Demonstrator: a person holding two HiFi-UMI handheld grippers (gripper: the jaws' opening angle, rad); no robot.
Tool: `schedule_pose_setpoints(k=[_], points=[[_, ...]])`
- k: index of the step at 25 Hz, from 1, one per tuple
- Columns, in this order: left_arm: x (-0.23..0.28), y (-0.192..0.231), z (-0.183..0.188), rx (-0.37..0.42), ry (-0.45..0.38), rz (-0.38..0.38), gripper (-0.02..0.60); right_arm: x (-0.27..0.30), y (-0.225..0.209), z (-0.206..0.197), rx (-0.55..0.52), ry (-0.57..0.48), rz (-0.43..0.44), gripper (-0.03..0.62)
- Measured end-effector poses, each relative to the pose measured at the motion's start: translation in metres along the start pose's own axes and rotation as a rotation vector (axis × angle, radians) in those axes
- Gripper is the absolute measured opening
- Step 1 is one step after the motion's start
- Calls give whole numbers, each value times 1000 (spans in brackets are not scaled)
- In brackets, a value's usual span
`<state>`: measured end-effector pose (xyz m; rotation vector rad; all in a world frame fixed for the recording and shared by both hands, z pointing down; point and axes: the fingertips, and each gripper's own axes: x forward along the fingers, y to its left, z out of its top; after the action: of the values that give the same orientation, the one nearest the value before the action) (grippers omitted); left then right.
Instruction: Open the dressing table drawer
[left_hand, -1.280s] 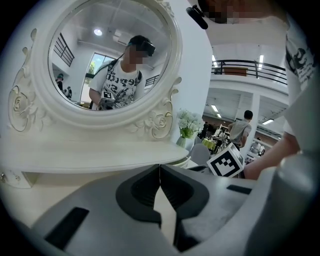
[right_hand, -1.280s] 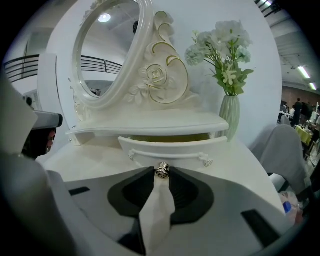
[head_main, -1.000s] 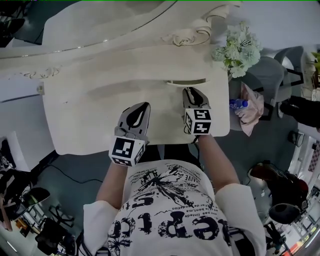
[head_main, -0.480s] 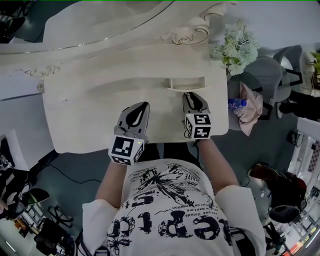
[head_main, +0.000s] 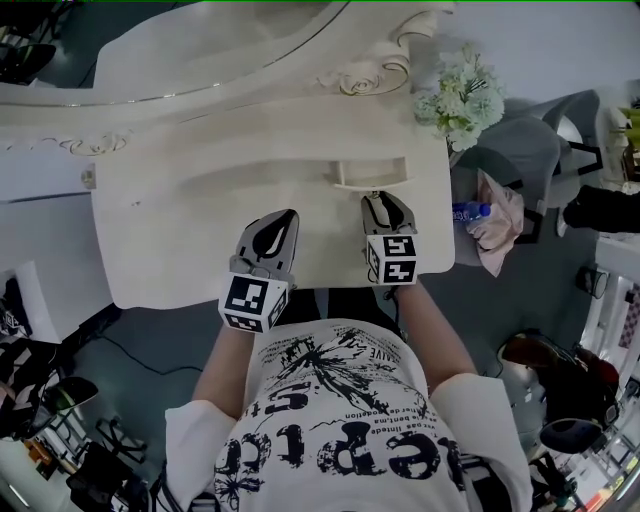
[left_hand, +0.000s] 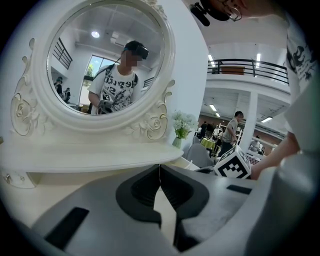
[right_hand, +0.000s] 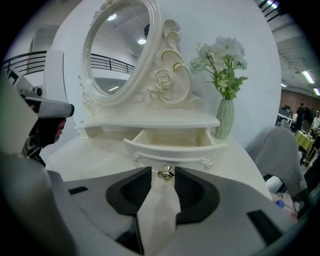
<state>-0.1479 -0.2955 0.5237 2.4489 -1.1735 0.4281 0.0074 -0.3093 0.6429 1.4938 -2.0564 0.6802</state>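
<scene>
The cream dressing table's small drawer (right_hand: 170, 142) stands pulled out from under the shelf, and its empty inside shows; in the head view the drawer (head_main: 370, 172) sticks out toward me. Its brass knob (right_hand: 166, 173) sits between the tips of my right gripper (right_hand: 163, 171), whose jaws are opening, with a slim gap beside the knob. In the head view the right gripper (head_main: 378, 197) points at the drawer front. My left gripper (head_main: 283, 215) hovers over the tabletop to the left, shut on nothing, its tips (left_hand: 160, 167) meeting.
An oval mirror (right_hand: 117, 47) in a carved frame rises behind the shelf. A vase of white flowers (right_hand: 225, 117) stands at the table's right rear corner, close to the drawer. A grey chair (head_main: 530, 150) and a water bottle (head_main: 468, 211) lie off the table's right edge.
The drawer has slid out toward me, from a narrow slit to well open. My right gripper has drawn back with it. The left gripper has stayed put.
</scene>
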Motion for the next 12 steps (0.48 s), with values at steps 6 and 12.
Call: schedule_pose_setpoints(k=[6,12], points=[[-9,-6,16,20,-30,4,20,-47,20,40,-88,-145,-1,135],[-17,-4,49,53,-95,28,20,-73,32,89,-120,-262,47,40]])
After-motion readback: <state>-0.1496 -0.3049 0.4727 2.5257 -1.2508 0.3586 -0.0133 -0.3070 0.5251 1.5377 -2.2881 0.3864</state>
